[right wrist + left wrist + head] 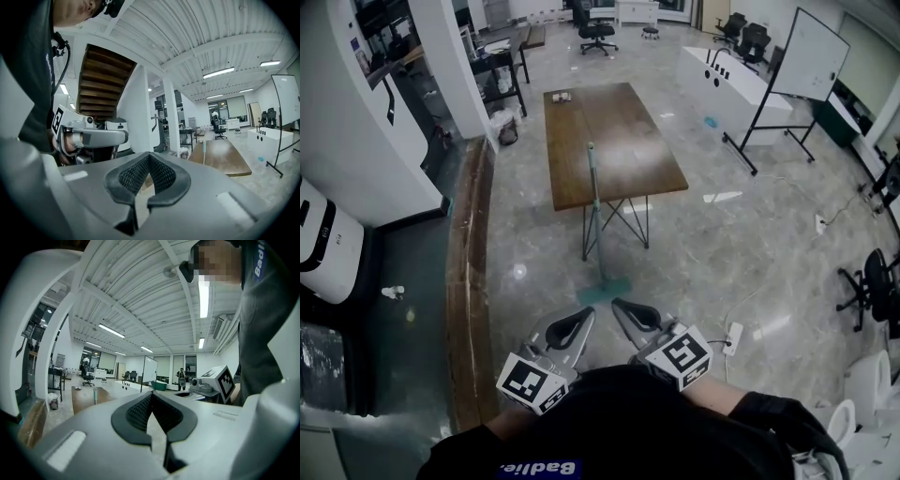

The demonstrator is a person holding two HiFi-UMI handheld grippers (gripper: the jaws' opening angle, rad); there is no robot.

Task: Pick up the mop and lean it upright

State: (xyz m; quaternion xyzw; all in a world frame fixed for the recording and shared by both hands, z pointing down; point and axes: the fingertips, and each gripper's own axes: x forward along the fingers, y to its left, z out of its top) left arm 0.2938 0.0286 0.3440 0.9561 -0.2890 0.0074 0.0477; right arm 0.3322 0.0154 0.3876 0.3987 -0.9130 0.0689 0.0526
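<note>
The mop stands upright, its thin handle (594, 216) leaning on the near edge of the brown table (619, 122) and its teal head (602, 292) flat on the floor. Its handle top also shows far off in the left gripper view (94, 396) and the right gripper view (205, 151). My left gripper (585, 316) and right gripper (622, 307) are held close to my body, a short way back from the mop head. Both are shut with nothing between the jaws (151, 394) (149, 157).
A long wooden ledge (469, 281) runs along the left. A whiteboard on a stand (806, 56) and a white counter (727, 80) are at the back right. A power strip (733, 337) lies on the floor to my right, and office chairs (862, 281) stand at the edges.
</note>
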